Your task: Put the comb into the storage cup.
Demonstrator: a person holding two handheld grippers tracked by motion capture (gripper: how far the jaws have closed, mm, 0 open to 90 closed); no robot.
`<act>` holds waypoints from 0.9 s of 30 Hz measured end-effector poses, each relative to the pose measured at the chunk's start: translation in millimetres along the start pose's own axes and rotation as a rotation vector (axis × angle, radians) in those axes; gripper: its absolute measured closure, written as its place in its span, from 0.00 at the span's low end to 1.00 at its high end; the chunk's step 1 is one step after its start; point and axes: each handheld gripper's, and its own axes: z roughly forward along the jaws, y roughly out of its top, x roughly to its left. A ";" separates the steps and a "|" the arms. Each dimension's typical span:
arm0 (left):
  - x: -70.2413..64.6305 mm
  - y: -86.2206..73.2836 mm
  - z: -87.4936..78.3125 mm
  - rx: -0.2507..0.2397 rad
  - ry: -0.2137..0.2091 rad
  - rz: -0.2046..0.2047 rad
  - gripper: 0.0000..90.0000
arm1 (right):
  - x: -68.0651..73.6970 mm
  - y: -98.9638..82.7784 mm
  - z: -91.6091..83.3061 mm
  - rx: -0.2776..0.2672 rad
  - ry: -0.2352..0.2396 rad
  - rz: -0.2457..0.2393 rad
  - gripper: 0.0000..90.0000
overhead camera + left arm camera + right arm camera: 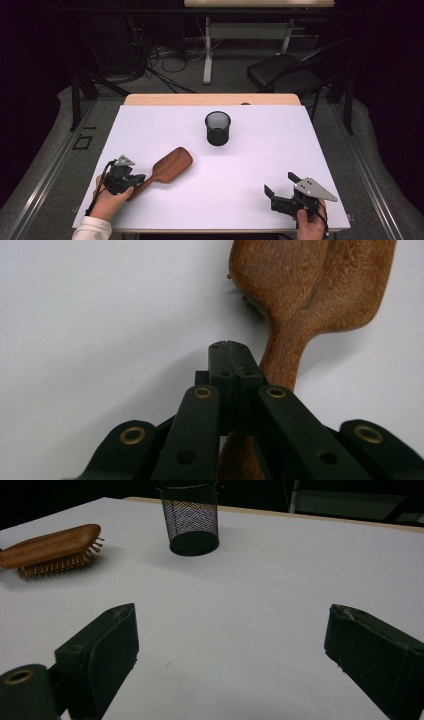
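Note:
A brown wooden hairbrush (pixel 172 165) lies bristles down on the white table top (pixel 250 165), left of the middle. My left gripper (pixel 140 178) is at the brush's handle end, held by a hand in a white sleeve. In the left gripper view its jaws (pixel 230 347) are shut pad to pad with nothing between them. The hairbrush (pixel 310 285) handle passes just under and to the right of them. My right gripper (pixel 279 182) rests near the front right corner, open. Bare table lies between its jaws (pixel 230 625), with the hairbrush (pixel 50 547) far off at the left.
A black mesh cup (pixel 218 128) stands upright at the table's far middle, also as the mesh cup (pixel 192 517) in the right gripper view. Beyond the table's wooden far edge (pixel 210 99) are a black chair (pixel 282 72), another desk's legs (pixel 207 50) and floor cables.

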 end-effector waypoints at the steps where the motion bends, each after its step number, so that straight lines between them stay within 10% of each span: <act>1: -0.5 -0.9 -0.7 0.000 -0.003 0.005 1.00 | -0.1 0.1 -0.2 0.002 0.001 0.000 0.08; 27: -4.8 -7.1 -8.4 -0.029 0.004 0.015 0.96 | -0.1 0.1 -0.1 -0.001 -0.001 0.003 0.08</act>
